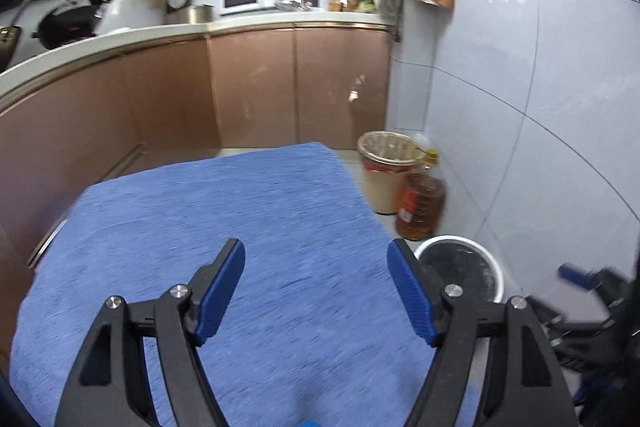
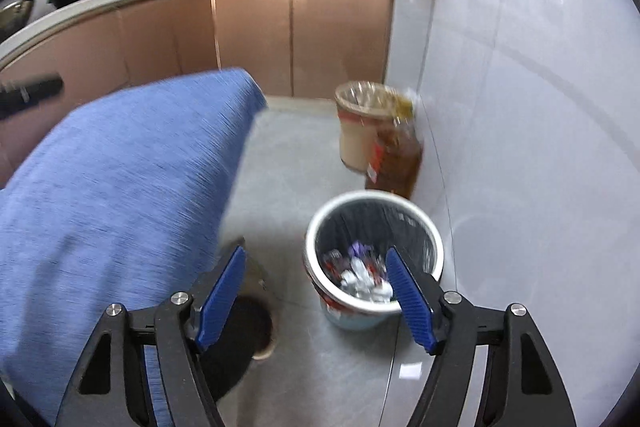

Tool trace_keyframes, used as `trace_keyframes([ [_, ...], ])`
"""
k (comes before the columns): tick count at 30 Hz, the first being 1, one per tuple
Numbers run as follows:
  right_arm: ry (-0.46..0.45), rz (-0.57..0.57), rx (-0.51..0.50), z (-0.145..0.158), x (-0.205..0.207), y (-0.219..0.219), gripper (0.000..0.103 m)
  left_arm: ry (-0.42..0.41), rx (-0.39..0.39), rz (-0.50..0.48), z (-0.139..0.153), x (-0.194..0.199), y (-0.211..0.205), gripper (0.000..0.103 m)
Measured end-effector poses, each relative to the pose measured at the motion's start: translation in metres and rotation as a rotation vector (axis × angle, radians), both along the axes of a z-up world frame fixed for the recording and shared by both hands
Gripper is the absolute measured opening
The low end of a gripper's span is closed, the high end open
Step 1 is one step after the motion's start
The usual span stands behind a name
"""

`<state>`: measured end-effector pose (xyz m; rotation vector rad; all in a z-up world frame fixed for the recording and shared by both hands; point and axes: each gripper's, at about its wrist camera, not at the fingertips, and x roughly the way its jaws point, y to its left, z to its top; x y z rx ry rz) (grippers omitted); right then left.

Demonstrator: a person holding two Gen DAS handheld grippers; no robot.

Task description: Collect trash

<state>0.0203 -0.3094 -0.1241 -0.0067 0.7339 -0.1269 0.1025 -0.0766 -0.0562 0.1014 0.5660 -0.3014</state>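
Hovering over the blue cloth (image 1: pixel 208 227), left gripper (image 1: pixel 316 291) spread wide, empty. Right gripper (image 2: pixel 316 295) likewise agape, gripping nothing, above the white trash bin (image 2: pixel 434 239) beside that cloth. Crumpled wrappers (image 2: pixel 360 275) inside the bin.

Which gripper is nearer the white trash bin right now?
Right. The right gripper hangs just above the white trash bin; the left gripper is over the blue cloth beside it.
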Motion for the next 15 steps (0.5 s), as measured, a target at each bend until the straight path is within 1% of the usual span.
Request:
trace_keyframes([
  [5, -0.084, 0.042, -0.015, 0.041, -0.020, 0.031, 0.080, -0.048, 0.002, 0.067, 0.006, -0.030, 0.026, 0.084],
  [7, -0.124, 0.059, -0.027, 0.056, -0.030, 0.042, 0.086, -0.064, 0.006, 0.092, 0.008, -0.038, 0.031, 0.086],
  [10, -0.174, 0.082, -0.047, 0.073, -0.040, 0.058, 0.092, -0.080, 0.011, 0.121, 0.012, -0.053, 0.040, 0.088],
  [12, -0.200, 0.088, -0.048, 0.080, -0.045, 0.063, 0.094, -0.091, 0.009, 0.131, 0.015, -0.060, 0.044, 0.088],
  [15, -0.211, 0.085, -0.046, 0.088, -0.053, 0.067, 0.096, -0.113, 0.017, 0.139, 0.018, -0.069, 0.042, 0.088],
])
